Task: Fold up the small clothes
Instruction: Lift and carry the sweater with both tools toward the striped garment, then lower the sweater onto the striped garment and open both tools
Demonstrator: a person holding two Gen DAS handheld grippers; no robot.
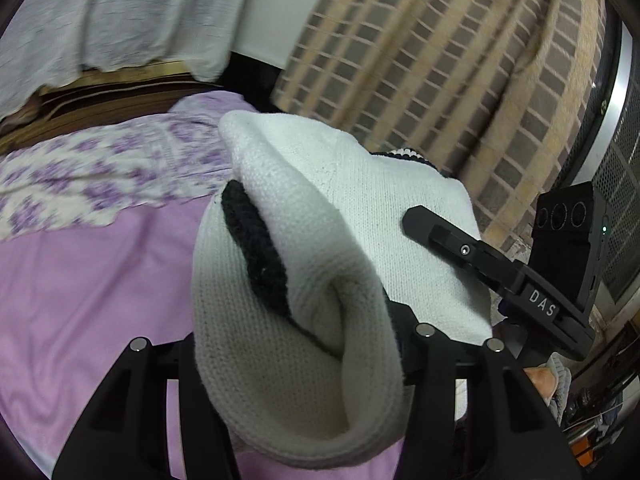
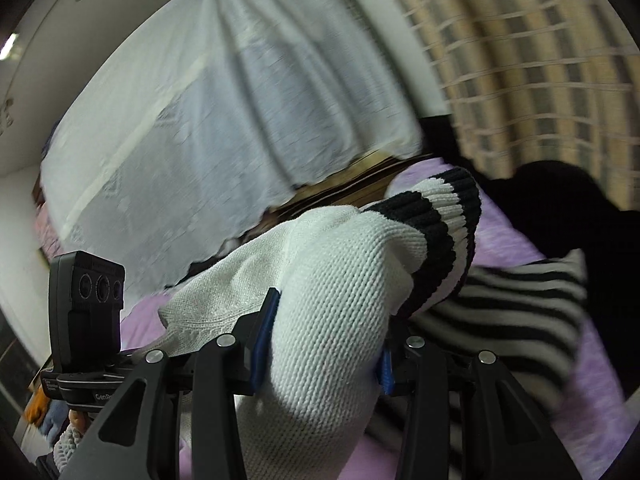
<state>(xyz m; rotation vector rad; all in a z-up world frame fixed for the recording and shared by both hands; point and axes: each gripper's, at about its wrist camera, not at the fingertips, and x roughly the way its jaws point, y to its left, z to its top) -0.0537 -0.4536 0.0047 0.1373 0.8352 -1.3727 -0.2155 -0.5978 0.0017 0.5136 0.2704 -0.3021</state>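
A white knit sock (image 1: pixel 304 280) is carried aloft between both tools, clear of the bed (image 1: pixel 80 280) with its lilac sheet. In the left wrist view the left tool (image 1: pixel 296 344) is clenched on the sock's bunched toe end, where a black patch shows in a fold; the right tool (image 1: pixel 480 256) is seen at 3 o'clock, laid against the same sock. In the right wrist view the right tool (image 2: pixel 320 344) is clamped on the sock's body between blue pads (image 2: pixel 262 344), and the black-and-white ribbed cuff (image 2: pixel 440 216) hangs out toward 1 o'clock.

Progress, as judged: early to middle. The sock is gripped at both ends but is bunched, not flat — no finished fold is visible on it. Whether it has been doubled over cannot be told.

Left to do: a black-and-white striped garment (image 2: pixel 520 320) lies unfolded on the bed at 4 o'clock in the right view, with a dark item (image 2: pixel 560 200) beyond it at 2 o'clock. A purple-patterned cloth (image 1: pixel 100 176) is spread at 9 o'clock in the left view — whether it belongs to the task is unclear. No stack of folded pieces is seen.
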